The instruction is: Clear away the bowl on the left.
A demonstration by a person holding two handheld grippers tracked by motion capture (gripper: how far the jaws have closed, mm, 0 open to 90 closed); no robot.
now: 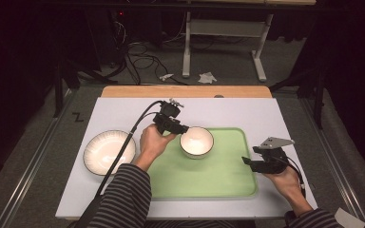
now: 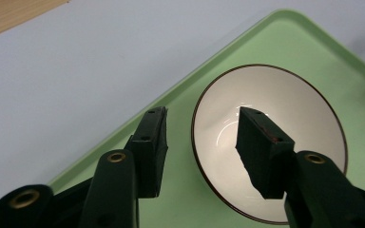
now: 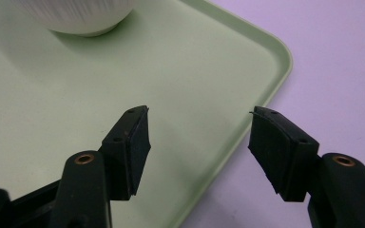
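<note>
Far left on the table: ribbed plate (image 1: pixel 109 152), untouched. Left gripper (image 1: pixel 184 128) released, straddling the rim of the bowl (image 1: pixel 196 141) on the green tray (image 1: pixel 204 178). Judged: bowl just placed; next, lift clear. Right gripper (image 1: pixel 247 162) open, idle at tray edge.

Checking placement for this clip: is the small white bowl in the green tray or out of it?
In. The small white bowl stands upright on the green tray near its far-left corner; the left tongs straddle its rim, open.
</note>
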